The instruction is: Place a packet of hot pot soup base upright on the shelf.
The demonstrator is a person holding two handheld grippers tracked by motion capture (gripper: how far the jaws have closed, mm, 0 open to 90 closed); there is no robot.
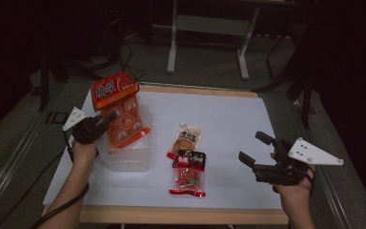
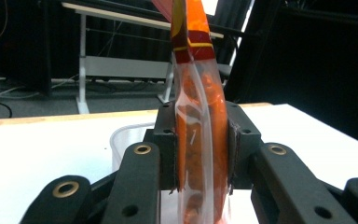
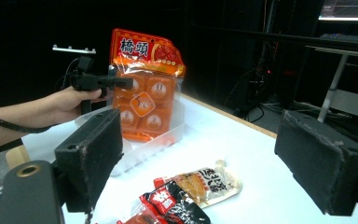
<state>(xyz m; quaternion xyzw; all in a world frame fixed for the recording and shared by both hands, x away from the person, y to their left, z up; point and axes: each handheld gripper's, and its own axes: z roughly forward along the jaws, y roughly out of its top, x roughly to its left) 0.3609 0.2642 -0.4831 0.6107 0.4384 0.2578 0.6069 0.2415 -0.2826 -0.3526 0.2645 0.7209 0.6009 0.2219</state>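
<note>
Orange and glossy, the tall plastic snack bag with the printed header [image 1: 118,110] stands upright with its bottom edge inside the clear plastic tub [image 1: 126,160] on the white tabletop [image 1: 228,124]. The left gripper [image 1: 106,120] pinches it at one side edge — in the left gripper view both pads press flat against the bag [image 2: 200,140], which runs up between them. The right gripper [image 1: 253,149] hovers over the table's right side, well apart from the tub, its jaws spread wide with nothing between them.

Risks, as I judge them: the grip sits at the bag's edge, so the tall pack could swing or tip over the tub's low wall once let go. Slick film might also slide through the pads. A push on the light tub could skid it toward the beige pouch [image 1: 186,138] and the black-and-red packet [image 1: 188,172] lying just beside it.
</note>
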